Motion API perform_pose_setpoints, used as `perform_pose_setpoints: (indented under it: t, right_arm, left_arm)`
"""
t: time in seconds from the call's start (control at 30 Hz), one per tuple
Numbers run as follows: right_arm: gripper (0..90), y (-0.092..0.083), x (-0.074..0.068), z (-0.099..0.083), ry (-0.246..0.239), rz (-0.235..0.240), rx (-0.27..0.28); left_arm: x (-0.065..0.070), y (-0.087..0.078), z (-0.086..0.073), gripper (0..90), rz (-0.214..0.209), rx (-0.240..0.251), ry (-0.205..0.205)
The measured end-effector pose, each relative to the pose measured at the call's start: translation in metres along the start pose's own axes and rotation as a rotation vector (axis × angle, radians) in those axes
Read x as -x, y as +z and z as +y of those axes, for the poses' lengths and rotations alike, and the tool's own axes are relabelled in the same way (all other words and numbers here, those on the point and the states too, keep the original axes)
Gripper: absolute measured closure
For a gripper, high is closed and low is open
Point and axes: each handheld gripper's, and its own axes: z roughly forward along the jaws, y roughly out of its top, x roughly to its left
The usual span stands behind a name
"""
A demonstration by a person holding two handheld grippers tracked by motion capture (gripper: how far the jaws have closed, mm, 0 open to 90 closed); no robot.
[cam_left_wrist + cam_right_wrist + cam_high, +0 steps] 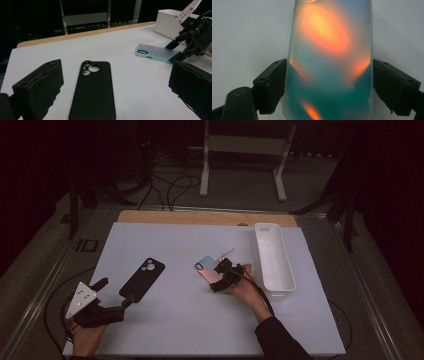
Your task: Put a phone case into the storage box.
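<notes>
Right tongs (pixel 328 85) straddle the teal phone case (pixel 329 62), pads about touching; left tongs (pixel 112 92) gape wide over the black case (pixel 93 92); no readable branding.

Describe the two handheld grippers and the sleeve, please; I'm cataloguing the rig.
Left gripper: black, blocky padded jaws, grey three-cornered plate with dark dots on top. Right gripper: black, angular jaws, a black cable trailing along the forearm. Dark sleeve on the right arm.
</notes>
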Motion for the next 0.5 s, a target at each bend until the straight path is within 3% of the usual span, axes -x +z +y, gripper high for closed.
perform_pose_setpoints:
  t: [0.17,0.5]
  right_arm:
    - [16.7,-0.004,-0.002,-0.006,0.026,0.024,0.043]
    - [16.7,-0.031,-0.014,-0.009,-0.005,0.041,0.201]
  left_arm:
    - [0.0,0.001,0.0,0.0,0.006,-0.009,-0.006]
    - [0.012,0.008,0.01,0.1,0.0,-0.042,-0.019]
